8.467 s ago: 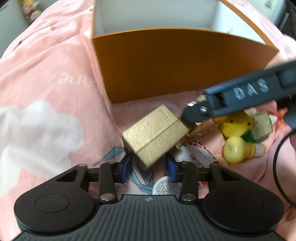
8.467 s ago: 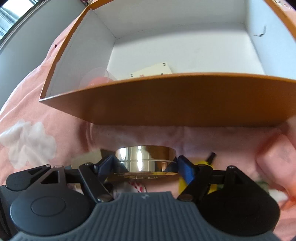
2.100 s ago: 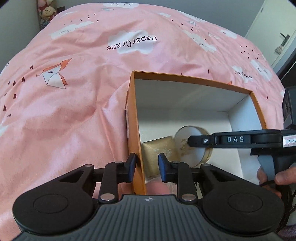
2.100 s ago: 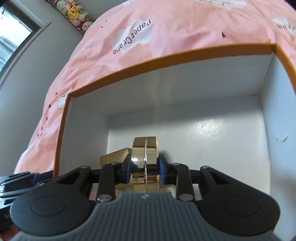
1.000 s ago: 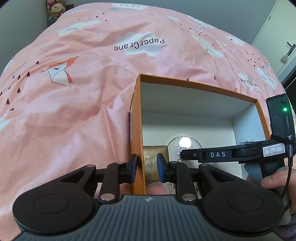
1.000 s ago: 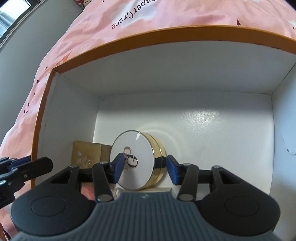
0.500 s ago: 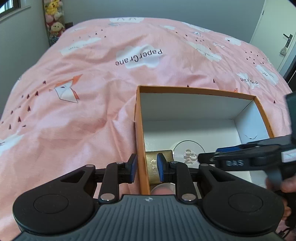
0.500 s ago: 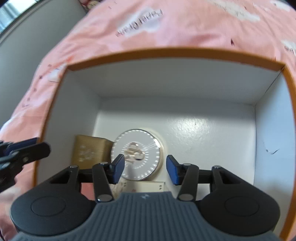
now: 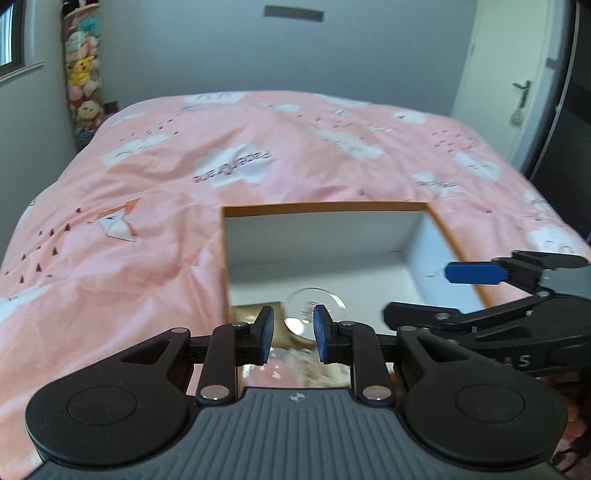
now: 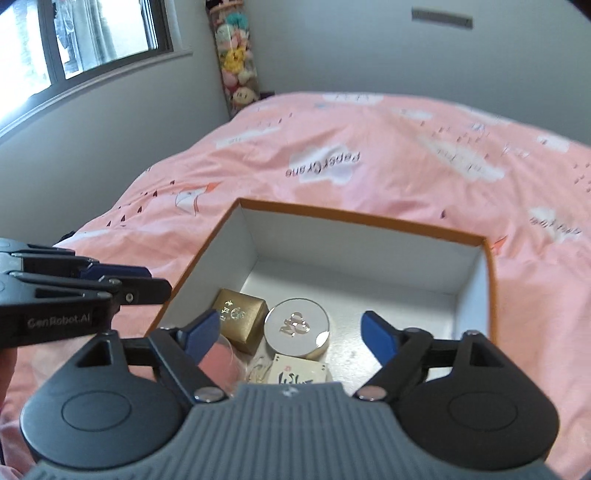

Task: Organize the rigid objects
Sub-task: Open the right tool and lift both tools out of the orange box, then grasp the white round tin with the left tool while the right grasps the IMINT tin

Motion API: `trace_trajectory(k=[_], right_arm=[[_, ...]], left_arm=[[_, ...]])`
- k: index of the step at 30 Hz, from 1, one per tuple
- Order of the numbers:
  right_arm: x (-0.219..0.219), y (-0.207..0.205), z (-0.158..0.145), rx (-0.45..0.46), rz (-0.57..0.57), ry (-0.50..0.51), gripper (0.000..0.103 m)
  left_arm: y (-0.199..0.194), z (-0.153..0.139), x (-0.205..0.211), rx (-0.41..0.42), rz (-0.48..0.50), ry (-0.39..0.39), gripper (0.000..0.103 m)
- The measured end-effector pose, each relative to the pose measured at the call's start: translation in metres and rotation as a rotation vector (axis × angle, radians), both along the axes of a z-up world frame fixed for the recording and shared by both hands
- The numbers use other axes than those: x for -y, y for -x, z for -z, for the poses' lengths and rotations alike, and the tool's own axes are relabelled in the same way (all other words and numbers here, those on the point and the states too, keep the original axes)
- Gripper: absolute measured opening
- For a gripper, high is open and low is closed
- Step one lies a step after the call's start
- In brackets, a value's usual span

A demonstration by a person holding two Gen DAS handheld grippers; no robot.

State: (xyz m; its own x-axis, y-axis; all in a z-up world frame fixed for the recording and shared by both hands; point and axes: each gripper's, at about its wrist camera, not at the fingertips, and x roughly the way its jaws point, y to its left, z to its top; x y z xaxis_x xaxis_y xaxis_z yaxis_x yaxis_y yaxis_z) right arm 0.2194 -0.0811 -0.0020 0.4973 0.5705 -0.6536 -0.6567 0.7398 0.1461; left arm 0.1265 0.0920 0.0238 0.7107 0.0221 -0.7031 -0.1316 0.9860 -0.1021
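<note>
An orange box (image 10: 369, 221) with a white inside sits on the pink bed cover. A round silver and gold compact (image 10: 297, 326) lies flat on its floor, beside a small gold box (image 10: 240, 317) and a white card (image 10: 295, 374). My right gripper (image 10: 291, 328) hovers above them. Its jaws are opening wide, and nothing is between the pads. My left gripper (image 9: 291, 334) is shut on nothing above the box's near left corner. The left wrist view shows the box (image 9: 325, 206), the compact (image 9: 306, 306), the gold box (image 9: 251, 314) and my right gripper (image 9: 417, 295) at the right.
The pink bed cover (image 10: 369, 129) with white clouds spreads all round the box. A hanging column of plush toys (image 10: 236, 62) stands at the far wall corner, with a window (image 10: 92, 33) to the left. A white door (image 9: 517, 92) is at the far right.
The right jaws let go of the compact and spread wide, and it now lies flat in the box. Both grippers have risen and pulled back from the box.
</note>
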Motion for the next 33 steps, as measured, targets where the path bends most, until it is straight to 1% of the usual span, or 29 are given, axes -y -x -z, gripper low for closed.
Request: trace_trajectory(k=[3, 5, 8, 10, 11, 13, 16, 19, 21, 22, 23, 26, 27, 29, 32, 33], right_arm=[[0.014, 0.017, -0.003, 0.028, 0.013, -0.059, 0.087], [0.021, 0.026, -0.003, 0.021, 0.007, -0.077, 0.087], [0.031, 0.041, 0.002, 0.007, 0.026, -0.093, 0.087], [0.042, 0.056, 0.008, 0.047, 0.062, -0.134, 0.087], [0.047, 0.064, 0.011, 0.064, 0.08, -0.141, 0.087], [0.055, 0.074, 0.019, 0.065, 0.07, -0.119, 0.087], [0.067, 0.087, 0.032, 0.053, 0.08, -0.076, 0.087], [0.075, 0.091, 0.043, -0.032, 0.079, -0.071, 0.087], [0.075, 0.091, 0.05, -0.095, 0.076, -0.064, 0.087], [0.076, 0.091, 0.054, -0.116, 0.09, -0.056, 0.087], [0.077, 0.091, 0.057, -0.13, 0.109, -0.046, 0.087], [0.083, 0.088, 0.068, -0.197, 0.144, -0.02, 0.087], [0.084, 0.087, 0.072, -0.223, 0.148, -0.003, 0.083], [0.084, 0.088, 0.081, -0.263, 0.156, 0.037, 0.075], [0.087, 0.09, 0.091, -0.324, 0.132, 0.026, 0.07], [0.084, 0.09, 0.093, -0.33, 0.115, 0.027, 0.064]], left_arm=[[0.016, 0.002, 0.01, 0.034, 0.015, 0.005, 0.026], [0.028, 0.006, 0.016, 0.055, 0.018, -0.012, 0.026], [0.041, 0.016, 0.025, 0.051, 0.022, -0.064, 0.026], [0.05, 0.026, 0.028, 0.038, 0.01, -0.072, 0.026], [0.057, 0.031, 0.03, 0.043, 0.014, -0.068, 0.027], [0.069, 0.04, 0.031, 0.058, 0.017, -0.057, 0.035], [0.079, 0.055, 0.031, 0.013, -0.01, -0.013, 0.043], [0.086, 0.07, 0.03, -0.052, -0.006, 0.056, 0.045], [0.085, 0.079, 0.03, -0.128, 0.025, 0.107, 0.044], [0.085, 0.084, 0.032, -0.155, 0.037, 0.135, 0.042], [0.086, 0.087, 0.034, -0.161, 0.047, 0.151, 0.042], [0.083, 0.093, 0.041, -0.196, 0.088, 0.16, 0.042], [0.082, 0.095, 0.043, -0.209, 0.101, 0.165, 0.042], [0.08, 0.1, 0.045, -0.241, 0.095, 0.157, 0.042], [0.084, 0.105, 0.045, -0.283, 0.067, 0.123, 0.043], [0.084, 0.107, 0.045, -0.297, 0.065, 0.112, 0.047]])
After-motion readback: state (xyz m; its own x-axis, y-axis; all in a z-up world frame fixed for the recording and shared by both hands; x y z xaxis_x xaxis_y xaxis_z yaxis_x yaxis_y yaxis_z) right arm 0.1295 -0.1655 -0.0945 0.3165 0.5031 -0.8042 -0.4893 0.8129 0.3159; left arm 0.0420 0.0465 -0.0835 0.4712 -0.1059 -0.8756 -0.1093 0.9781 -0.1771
